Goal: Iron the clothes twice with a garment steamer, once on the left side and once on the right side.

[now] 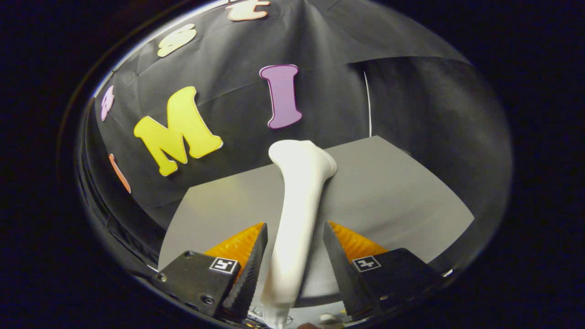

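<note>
Both fingers (260, 256) close on the white steamer (297, 205) handle — its base cut off below.

White garment steamer (297, 201), slim handle (head flared), standing upright between the gripper (292, 249) fingers

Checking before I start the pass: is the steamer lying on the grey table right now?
No, the white garment steamer stands up between the gripper fingers, raised off the grey table.

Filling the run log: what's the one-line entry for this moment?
gripper: fingers either side of white plastic steamer handle, grip unclear | steamer head beyond fingertips | grey tabletop beneath
</note>
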{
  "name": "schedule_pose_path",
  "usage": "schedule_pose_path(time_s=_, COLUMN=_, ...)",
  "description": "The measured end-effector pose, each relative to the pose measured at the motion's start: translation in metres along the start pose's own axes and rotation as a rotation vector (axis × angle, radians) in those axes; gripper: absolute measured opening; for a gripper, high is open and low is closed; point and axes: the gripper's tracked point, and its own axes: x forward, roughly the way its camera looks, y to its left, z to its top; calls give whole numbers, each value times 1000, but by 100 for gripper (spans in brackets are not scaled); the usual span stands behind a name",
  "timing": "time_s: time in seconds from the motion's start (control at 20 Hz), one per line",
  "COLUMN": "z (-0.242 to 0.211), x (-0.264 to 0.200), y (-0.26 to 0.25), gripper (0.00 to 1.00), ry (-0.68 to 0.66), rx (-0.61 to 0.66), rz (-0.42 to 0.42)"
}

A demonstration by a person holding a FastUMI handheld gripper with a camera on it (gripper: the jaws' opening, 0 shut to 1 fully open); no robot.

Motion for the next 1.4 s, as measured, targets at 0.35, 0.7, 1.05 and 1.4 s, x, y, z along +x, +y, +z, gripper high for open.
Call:
schedule_pose_path(time_s=0.35, z=-3, x=16, y=-5, gripper=52, ry=49, rx=4, rz=-71)
schedule_pose_path(time_s=0.7, z=0, x=3, y=11, gripper=39, ry=27, rx=139, rz=-32)
schedule_pose_path(time_s=1.05, z=16, x=-74, y=55, gripper=37, ry=-130, rx=120, rz=41)
schedule_pose_path(time_s=1.4, z=30, x=-182, y=144, gripper=37, ry=-365, rx=52, rz=147)
